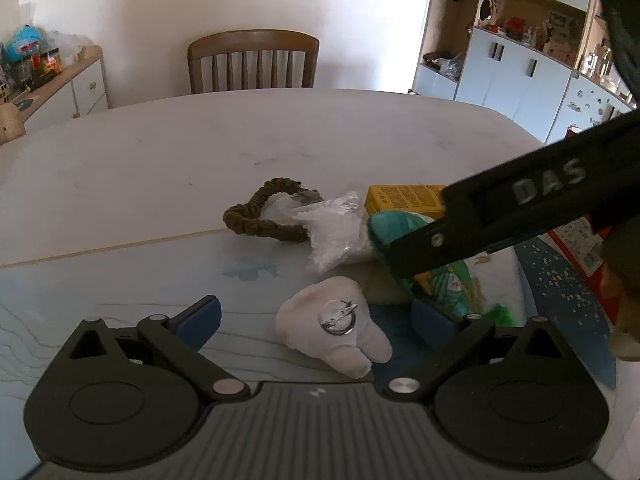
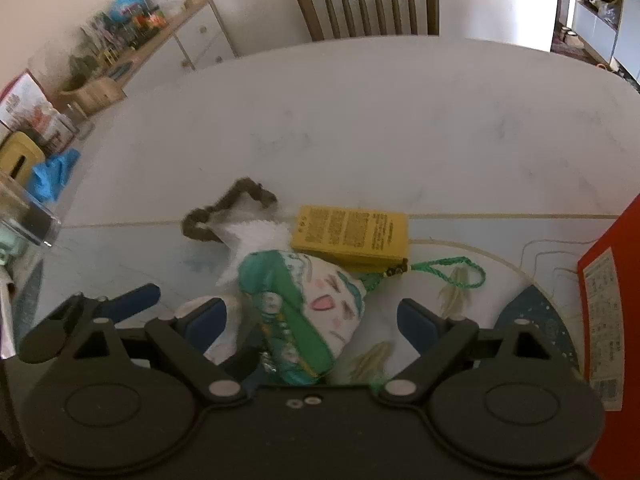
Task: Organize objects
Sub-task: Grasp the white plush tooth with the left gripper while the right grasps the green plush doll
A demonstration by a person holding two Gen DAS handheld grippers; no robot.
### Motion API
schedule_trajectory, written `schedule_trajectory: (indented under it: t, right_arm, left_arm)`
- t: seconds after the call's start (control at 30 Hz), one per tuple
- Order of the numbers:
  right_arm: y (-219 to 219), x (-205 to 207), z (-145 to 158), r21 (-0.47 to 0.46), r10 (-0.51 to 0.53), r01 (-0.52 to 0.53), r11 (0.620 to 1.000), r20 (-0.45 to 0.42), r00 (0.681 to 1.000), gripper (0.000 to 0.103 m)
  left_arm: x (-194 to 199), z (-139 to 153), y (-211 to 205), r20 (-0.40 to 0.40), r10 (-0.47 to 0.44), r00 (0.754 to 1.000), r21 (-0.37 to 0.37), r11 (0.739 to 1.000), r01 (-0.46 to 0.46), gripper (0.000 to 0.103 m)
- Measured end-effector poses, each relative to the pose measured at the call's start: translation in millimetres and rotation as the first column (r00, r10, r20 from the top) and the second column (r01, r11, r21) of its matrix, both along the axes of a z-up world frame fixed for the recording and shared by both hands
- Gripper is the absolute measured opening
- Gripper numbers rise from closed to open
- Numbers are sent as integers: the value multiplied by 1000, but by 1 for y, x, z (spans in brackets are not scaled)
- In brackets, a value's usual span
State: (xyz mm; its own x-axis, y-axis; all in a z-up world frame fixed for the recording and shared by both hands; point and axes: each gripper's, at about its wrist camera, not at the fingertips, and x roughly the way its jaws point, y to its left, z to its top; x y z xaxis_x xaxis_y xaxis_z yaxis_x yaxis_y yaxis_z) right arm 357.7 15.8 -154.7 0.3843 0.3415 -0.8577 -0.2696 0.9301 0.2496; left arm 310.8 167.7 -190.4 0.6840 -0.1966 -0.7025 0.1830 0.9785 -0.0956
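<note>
A white tooth-shaped plush (image 1: 336,332) with a metal pin lies on the pale blue mat (image 1: 120,280), between the spread blue pads of my left gripper (image 1: 318,318), which is open and not touching it. A green-and-white printed pouch (image 2: 316,312) with a green cord loop (image 2: 452,276) lies between the pads of my right gripper (image 2: 314,320), open, with gaps on both sides. Behind it sit a yellow box (image 2: 352,236), a crumpled clear bag (image 1: 336,236) and a brown braided loop (image 2: 224,208). The right gripper's black finger (image 1: 480,216) crosses the left wrist view above the pouch (image 1: 452,284).
A red carton (image 2: 608,308) stands at the right edge of the mat. The white table (image 1: 280,140) stretches behind the pile to a wooden chair (image 1: 252,60). A cluttered sideboard (image 2: 132,52) is at the left and cupboards (image 1: 520,60) at the right.
</note>
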Motion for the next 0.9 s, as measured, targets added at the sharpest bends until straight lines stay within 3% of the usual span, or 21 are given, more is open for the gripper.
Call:
schedule_trajectory:
  t: [0.17,0.27,0.33,0.4,0.6,0.9]
  right_arm:
    - [-2,5,-7,23,-4,5,1000,-38,999,81]
    - [-4,5,-8,31,-5,7,999,-48,999,75]
    - [-5,5,-7,43,-5,7,999,-56,998,63]
    - [-7,4,-6,48,-5,8,999,-55,998,59]
    - [-8,-5,0,59,4,-1,998,-39,999,55]
    - [-29,-35,17,26,-13,13,1000,-4,1000,54]
  left_arm:
    - [0,-2,0,-9,-6,1000,-20,1000,6,82]
    - [-1,-1,0,-11,-17,1000,-36,999,17,66]
    - [-1,0,0,-12,-14,1000,-35,999,14,57]
    - [-2,0,1,-13,-10,1000,-30,1000,9,52]
    - [-3,4,-5,-19,-17,1000,4,1000,18,47]
    - [-14,14,-3,-47,-10,999,-24,1000,9,45]
